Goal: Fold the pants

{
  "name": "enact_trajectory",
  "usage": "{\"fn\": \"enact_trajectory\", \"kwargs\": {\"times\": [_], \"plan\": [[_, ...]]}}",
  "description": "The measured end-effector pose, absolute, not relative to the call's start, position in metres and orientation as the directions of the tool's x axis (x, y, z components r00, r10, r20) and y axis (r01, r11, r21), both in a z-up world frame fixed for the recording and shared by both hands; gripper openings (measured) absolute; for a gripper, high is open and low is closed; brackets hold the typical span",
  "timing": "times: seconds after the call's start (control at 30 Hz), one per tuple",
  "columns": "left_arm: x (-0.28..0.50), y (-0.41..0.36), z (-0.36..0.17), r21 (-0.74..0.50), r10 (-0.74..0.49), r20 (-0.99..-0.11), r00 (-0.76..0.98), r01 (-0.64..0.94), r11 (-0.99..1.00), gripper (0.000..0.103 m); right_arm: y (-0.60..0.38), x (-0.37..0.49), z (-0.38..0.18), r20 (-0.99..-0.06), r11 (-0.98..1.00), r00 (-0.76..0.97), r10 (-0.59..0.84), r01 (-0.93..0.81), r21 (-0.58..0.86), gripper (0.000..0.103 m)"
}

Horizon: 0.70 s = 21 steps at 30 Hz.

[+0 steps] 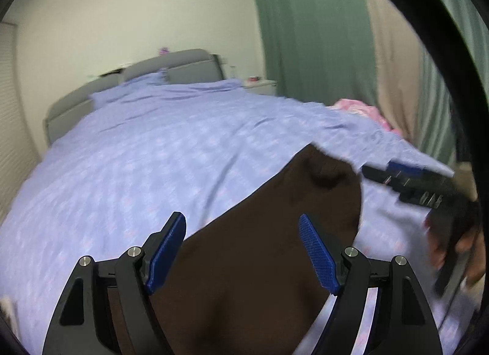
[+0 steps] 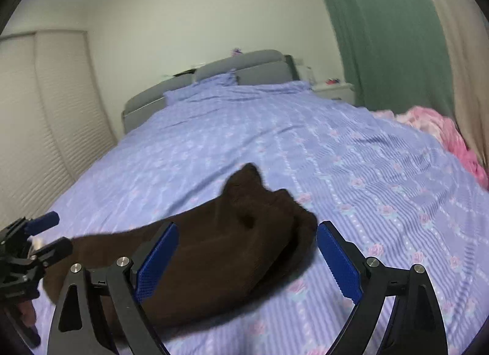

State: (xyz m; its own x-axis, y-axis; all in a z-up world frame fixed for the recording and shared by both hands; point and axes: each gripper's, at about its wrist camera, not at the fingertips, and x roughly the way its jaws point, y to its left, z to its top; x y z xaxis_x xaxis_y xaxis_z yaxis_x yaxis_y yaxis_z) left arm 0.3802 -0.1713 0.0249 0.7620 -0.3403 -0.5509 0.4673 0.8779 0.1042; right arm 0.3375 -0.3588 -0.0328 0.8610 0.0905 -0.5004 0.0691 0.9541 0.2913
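Observation:
Dark brown pants (image 1: 259, 248) lie bunched on the lilac bed cover (image 1: 137, 156). My left gripper (image 1: 243, 229) is open, its blue pads either side of the pants, just above them. In the right wrist view the pants (image 2: 220, 248) lie in a rumpled heap with one corner sticking up. My right gripper (image 2: 247, 238) is open over the heap's right end and holds nothing. The right gripper also shows at the right edge of the left wrist view (image 1: 421, 190), blurred. The left gripper shows at the left edge of the right wrist view (image 2: 39, 232).
The bed has a grey headboard (image 2: 244, 70) and a pillow at the far end. A pink blanket (image 2: 443, 134) lies at the bed's right edge. A white nightstand (image 2: 333, 89) and green curtains (image 2: 382, 34) stand beyond. A louvred wardrobe (image 2: 39, 125) is on the left.

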Motion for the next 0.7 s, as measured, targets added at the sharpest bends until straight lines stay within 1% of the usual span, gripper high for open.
{"fn": "enact_trajectory", "kwargs": {"times": [0.03,0.07,0.1,0.13,0.2,0.23,0.3,0.37,0.4,0.57,0.7], "plan": [[0.390,-0.178,0.027,0.094,-0.353,-0.558,0.751,0.480,0.872,0.073,-0.366,0.345,-0.039,-0.506,0.943,0.858,0.087,0.093,0.320,0.093],[0.403,-0.188,0.029,0.081,-0.370,-0.573,0.731,0.500,0.862,0.067,-0.370,0.342,-0.043,-0.504,0.933,0.859,0.089,0.104,0.344,0.093],[0.418,-0.201,0.029,0.056,-0.389,-0.589,0.708,0.516,0.855,0.059,-0.374,0.347,-0.047,-0.502,0.922,0.860,0.092,0.117,0.368,0.093],[0.428,-0.209,0.029,0.030,-0.406,-0.600,0.689,0.527,0.849,0.055,-0.380,0.350,-0.053,-0.501,0.910,0.860,0.094,0.130,0.394,0.093],[0.453,-0.228,0.023,-0.011,-0.432,-0.631,0.644,0.550,0.835,0.041,-0.393,0.361,-0.064,-0.506,0.881,0.856,0.106,0.155,0.447,0.093],[0.462,-0.236,0.020,-0.005,-0.426,-0.642,0.638,0.552,0.834,0.037,-0.398,0.366,-0.070,-0.511,0.871,0.852,0.109,0.166,0.462,0.093],[0.483,-0.249,0.005,0.009,-0.394,-0.676,0.623,0.542,0.840,0.021,-0.405,0.376,-0.080,-0.519,0.852,0.845,0.133,0.171,0.496,0.093],[0.492,-0.251,-0.006,-0.030,-0.409,-0.700,0.585,0.549,0.835,0.017,-0.410,0.381,-0.087,-0.510,0.832,0.843,0.168,0.155,0.532,0.093],[0.492,-0.251,-0.008,-0.039,-0.415,-0.703,0.577,0.552,0.833,0.017,-0.411,0.385,-0.091,-0.507,0.825,0.842,0.184,0.147,0.545,0.093],[0.509,-0.267,-0.022,-0.057,-0.422,-0.729,0.539,0.567,0.822,0.012,-0.417,0.401,-0.101,-0.505,0.795,0.824,0.259,0.115,0.596,0.093],[0.518,-0.295,-0.039,-0.020,-0.388,-0.786,0.482,0.607,0.794,0.011,-0.430,0.402,-0.115,-0.537,0.793,0.812,0.229,0.164,0.586,0.091]]}}
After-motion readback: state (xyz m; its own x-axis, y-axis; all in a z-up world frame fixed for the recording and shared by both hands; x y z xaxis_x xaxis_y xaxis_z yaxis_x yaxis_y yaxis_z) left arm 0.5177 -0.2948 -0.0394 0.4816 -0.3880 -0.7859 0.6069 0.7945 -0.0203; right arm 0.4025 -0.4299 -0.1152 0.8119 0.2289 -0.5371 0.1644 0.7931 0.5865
